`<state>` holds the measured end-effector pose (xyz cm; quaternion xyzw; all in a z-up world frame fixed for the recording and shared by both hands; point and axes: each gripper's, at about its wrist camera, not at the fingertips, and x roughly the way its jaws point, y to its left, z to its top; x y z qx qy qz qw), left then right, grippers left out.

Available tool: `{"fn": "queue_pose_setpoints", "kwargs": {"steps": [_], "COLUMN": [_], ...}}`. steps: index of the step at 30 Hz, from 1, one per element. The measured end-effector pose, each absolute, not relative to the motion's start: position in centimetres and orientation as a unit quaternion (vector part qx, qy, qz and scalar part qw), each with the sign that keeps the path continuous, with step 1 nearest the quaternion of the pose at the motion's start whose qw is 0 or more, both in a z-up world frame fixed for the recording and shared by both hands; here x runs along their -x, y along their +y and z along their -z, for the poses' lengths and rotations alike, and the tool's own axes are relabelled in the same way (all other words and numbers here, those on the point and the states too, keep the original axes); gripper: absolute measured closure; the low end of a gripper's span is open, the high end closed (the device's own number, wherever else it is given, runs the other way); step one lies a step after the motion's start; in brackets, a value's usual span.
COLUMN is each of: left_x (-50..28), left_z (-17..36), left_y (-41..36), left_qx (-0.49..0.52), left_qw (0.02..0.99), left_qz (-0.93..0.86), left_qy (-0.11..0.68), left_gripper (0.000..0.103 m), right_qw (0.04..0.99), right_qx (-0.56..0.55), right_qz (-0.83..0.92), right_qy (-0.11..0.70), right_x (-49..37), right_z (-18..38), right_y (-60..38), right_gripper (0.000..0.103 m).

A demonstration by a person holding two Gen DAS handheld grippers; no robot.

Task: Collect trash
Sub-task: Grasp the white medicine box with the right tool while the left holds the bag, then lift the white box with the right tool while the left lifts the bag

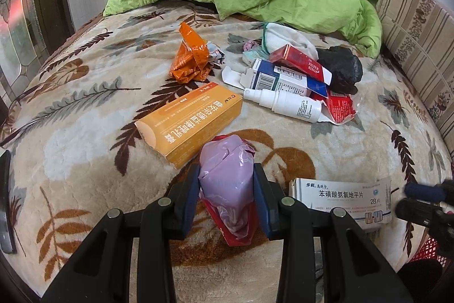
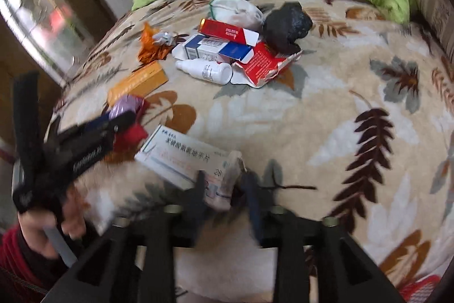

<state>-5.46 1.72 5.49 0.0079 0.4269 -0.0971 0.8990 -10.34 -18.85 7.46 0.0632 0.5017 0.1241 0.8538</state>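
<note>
Squeezing a purple bag (image 1: 227,178) tight, the left gripper (image 1: 227,189) holds it just beside the orange box (image 1: 190,121). The right gripper (image 2: 224,189) has its jaws part open around the white box's (image 2: 184,158) end, nearer than the orange box; I think it must pinch next.

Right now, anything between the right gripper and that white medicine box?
Nothing visible. The right gripper is already at the white medicine box, its near end between the fingers; blur hides whether the pads press on it. The left gripper, shut on a lilac bag, sits off to the side.
</note>
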Motion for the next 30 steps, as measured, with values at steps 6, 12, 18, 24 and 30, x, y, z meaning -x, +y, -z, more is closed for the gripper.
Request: {"fn": "queue_pose_setpoints", "kwargs": {"steps": [6,12,18,24,30], "left_x": [5.4,5.3,5.3,5.3,5.8], "left_z": [-5.6,-5.6,-5.5,-5.6,-5.8], "left_y": [2.3,2.9,3.0,2.8,2.1], "left_qx": [-0.002,0.007,0.007,0.006,-0.002], "left_qw": [0.902,0.902,0.901,0.901,0.903], "left_qz": [0.084,0.075,0.074,0.080,0.096], "left_qy": [0.424,0.425,0.428,0.427,0.419], "left_gripper": [0.068,0.068,0.068,0.068,0.068], "right_qw": [0.854,0.776,0.729,0.741,0.825], "right_qx": [0.065,0.169,0.202,0.201,0.098], "right_qz": [-0.224,-0.315,-0.338,-0.320,-0.187], "right_qy": [0.465,0.520,0.559,0.554,0.524], "right_x": [10.3,6.3,3.7,5.1,5.9], "right_z": [-9.8,-7.0,-3.9,-3.4,-5.3], "right_y": [-16.6,-13.3,-11.6,-12.1,-15.5], "right_gripper": [0.031,0.028,0.028,0.042,0.044]}}
